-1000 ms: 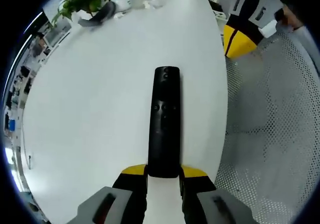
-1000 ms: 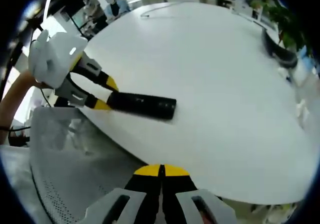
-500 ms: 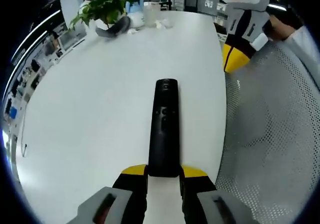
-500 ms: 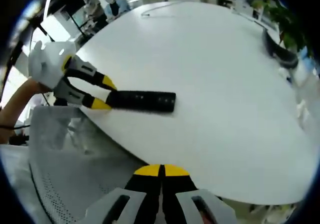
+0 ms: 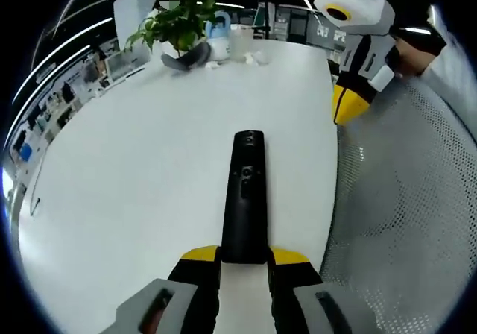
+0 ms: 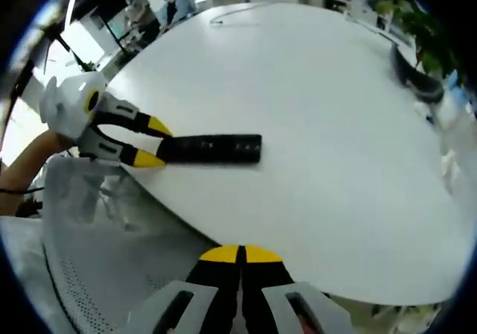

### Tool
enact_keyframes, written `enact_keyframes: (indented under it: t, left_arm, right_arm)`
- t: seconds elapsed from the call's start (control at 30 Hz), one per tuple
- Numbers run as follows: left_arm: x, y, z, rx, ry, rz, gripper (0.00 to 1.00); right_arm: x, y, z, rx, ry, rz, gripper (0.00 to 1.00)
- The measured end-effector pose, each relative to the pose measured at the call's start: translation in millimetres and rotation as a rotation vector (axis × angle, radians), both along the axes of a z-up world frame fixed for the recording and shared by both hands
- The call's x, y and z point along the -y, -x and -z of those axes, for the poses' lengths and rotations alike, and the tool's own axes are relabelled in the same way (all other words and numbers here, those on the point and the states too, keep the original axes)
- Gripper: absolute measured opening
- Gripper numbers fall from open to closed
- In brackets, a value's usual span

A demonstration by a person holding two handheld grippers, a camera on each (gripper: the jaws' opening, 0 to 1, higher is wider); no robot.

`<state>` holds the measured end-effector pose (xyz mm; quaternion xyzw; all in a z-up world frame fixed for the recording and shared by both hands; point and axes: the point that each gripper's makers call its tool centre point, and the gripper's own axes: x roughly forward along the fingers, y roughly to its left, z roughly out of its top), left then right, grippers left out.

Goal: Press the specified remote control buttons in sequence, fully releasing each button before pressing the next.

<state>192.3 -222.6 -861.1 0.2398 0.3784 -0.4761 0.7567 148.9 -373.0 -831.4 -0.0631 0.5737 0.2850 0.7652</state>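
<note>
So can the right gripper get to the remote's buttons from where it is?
Probably yes: bare table lies between the shut right gripper and the remote, held at one end by the left gripper.

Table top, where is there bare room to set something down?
Most of the white table lies bare: the wide stretch beyond the remote control, and the strip beside it toward the right gripper. It is crowded at the far end, around the potted plant and the clutter beside it.
</note>
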Motion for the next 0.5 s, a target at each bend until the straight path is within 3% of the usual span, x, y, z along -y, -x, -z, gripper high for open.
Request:
enact_keyframes:
  t: [0.5]
  left_arm:
    - [10.6,18.4,-0.1,0.008,0.027,0.02,0.24]
  right_arm:
    - [-0.2,1.6,1.8,-0.008,0.006,-0.01,0.0]
